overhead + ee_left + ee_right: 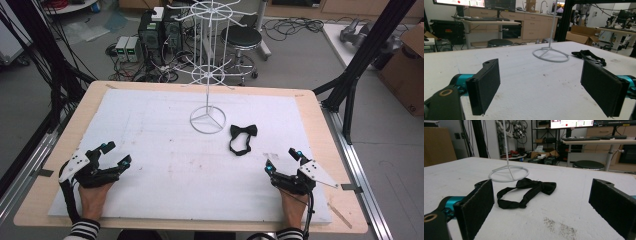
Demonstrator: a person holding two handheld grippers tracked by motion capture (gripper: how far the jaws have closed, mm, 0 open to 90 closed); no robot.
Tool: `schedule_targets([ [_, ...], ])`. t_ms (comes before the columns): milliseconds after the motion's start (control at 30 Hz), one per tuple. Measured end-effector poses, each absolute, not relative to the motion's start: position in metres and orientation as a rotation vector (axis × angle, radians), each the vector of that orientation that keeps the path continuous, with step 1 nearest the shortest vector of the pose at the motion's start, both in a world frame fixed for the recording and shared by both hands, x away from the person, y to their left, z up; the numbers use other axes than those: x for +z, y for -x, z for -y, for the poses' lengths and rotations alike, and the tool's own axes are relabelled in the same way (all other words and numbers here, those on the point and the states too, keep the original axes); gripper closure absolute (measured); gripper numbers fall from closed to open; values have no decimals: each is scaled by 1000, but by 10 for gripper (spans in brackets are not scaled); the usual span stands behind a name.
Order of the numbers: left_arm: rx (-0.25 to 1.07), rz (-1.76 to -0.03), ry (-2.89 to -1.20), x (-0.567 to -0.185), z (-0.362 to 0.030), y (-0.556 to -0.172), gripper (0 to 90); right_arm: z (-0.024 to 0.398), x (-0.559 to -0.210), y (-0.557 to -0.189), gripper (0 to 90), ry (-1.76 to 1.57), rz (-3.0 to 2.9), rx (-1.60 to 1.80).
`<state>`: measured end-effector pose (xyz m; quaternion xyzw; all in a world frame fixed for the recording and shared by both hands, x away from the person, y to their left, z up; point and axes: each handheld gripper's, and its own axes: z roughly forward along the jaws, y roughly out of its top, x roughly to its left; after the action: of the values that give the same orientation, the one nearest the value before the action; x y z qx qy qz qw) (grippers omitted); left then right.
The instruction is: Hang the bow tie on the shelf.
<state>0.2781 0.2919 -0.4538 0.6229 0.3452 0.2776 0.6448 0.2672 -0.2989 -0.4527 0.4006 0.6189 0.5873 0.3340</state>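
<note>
Bow tie [527,192] lies ahead between the right gripper [283,161] jaws, wide apart and empty; best pinch its knot squarely.

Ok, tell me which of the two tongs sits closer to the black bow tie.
The right tongs: the bow tie lies just ahead of them, beside the white stand's ring base, while the left tongs sit across the table.

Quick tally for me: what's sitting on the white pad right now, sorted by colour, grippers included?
Black: 3 - bow tie, left gripper, right gripper, both with jaws open and nothing between them.
White: 1 - wire display stand, its ring base beside the bow tie.
Total: 4
</note>
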Motion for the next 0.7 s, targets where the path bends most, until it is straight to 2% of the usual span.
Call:
schedule_targets([
  [700, 634, -789, -1423, -454, -292, -278, 163, 298, -452, -267, 52, -1056, -1611, 1518],
])
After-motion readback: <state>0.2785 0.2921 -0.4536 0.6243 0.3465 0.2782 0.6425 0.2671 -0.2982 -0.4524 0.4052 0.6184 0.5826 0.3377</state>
